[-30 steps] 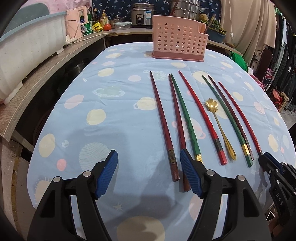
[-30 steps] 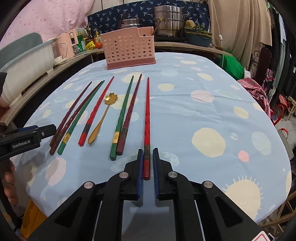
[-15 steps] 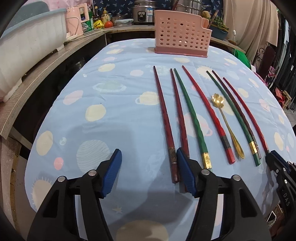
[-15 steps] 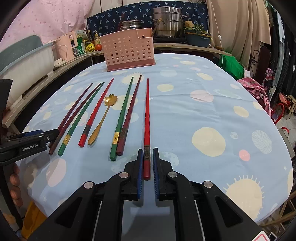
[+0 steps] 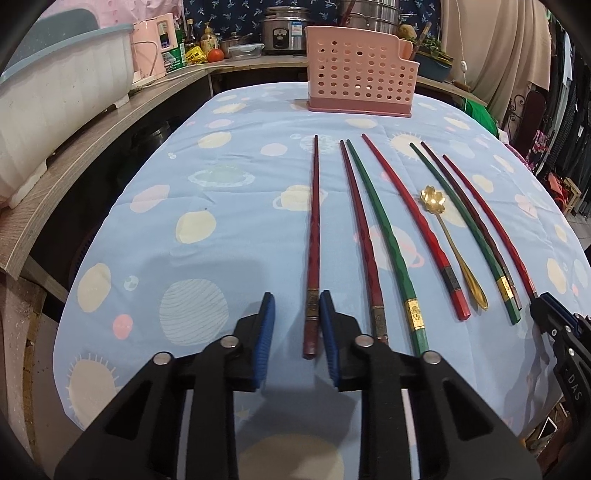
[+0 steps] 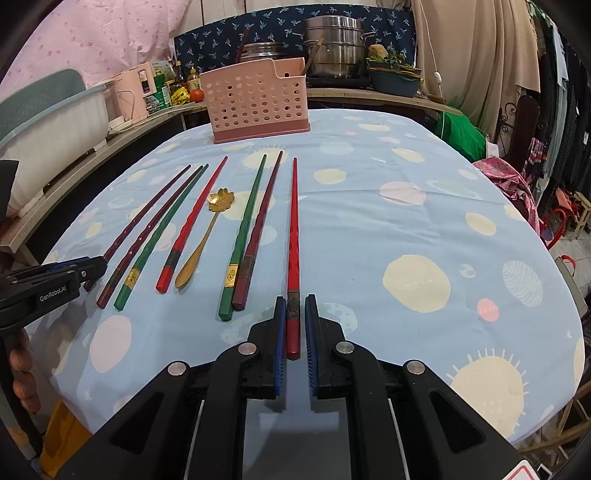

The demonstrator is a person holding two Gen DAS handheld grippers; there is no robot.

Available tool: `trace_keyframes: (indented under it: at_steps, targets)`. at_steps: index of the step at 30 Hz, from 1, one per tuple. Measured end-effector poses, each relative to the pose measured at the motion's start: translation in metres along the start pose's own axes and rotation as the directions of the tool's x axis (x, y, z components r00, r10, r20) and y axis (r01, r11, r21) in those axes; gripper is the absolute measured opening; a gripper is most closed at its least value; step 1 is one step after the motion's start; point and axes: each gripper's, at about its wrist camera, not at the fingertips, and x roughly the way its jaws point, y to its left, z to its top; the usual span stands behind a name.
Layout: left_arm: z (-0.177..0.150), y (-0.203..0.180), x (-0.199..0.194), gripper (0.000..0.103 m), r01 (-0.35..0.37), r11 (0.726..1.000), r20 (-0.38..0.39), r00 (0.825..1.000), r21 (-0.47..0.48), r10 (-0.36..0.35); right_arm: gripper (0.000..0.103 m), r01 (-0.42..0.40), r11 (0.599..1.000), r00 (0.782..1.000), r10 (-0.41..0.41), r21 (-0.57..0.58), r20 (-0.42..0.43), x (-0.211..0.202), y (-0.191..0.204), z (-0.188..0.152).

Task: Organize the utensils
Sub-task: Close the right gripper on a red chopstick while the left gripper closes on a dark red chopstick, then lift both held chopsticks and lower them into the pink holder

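Note:
Several red, maroon and green chopsticks and a gold spoon [image 5: 448, 236] lie in a row on the blue tablecloth [image 5: 207, 258]. A pink perforated utensil holder [image 5: 358, 83] stands at the table's far end. My left gripper [image 5: 297, 321] is partly closed around the handle end of the leftmost maroon chopstick [image 5: 314, 236], with a gap on the left pad side. My right gripper [image 6: 294, 325] has its pads close on both sides of the rightmost red chopstick [image 6: 293, 240], which lies on the cloth. The spoon also shows in the right wrist view [image 6: 207, 236].
A white tub [image 5: 55, 96] sits on the wooden counter [image 5: 74, 158] to the left. Pots, bottles and a rice cooker [image 5: 282, 31] stand behind the holder. A green cloth and chair [image 6: 458, 133] are off the table's right side.
My left gripper has shifted left and narrowed, so the leftmost maroon chopstick now lies between its pads. My right gripper has stayed around the red chopstick.

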Motion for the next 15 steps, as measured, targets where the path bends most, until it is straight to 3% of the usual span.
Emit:
trace_keyframes:
  at_steps: [4, 15]
  targets:
    - [0.000, 0.003, 0.000, 0.009, -0.006, 1.000, -0.002, 1.000, -0.002, 0.006, 0.009, 0.001, 1.000, 1.000, -0.001, -0.001, 0.001, 0.000, 0.000, 0.000]
    - [0.001, 0.014, -0.004, 0.007, 0.030, 0.999, -0.038, 0.999, -0.032, -0.031, 0.007, -0.007, 1.000, 1.000, 0.007, 0.010, -0.009, -0.003, -0.004, 0.002]
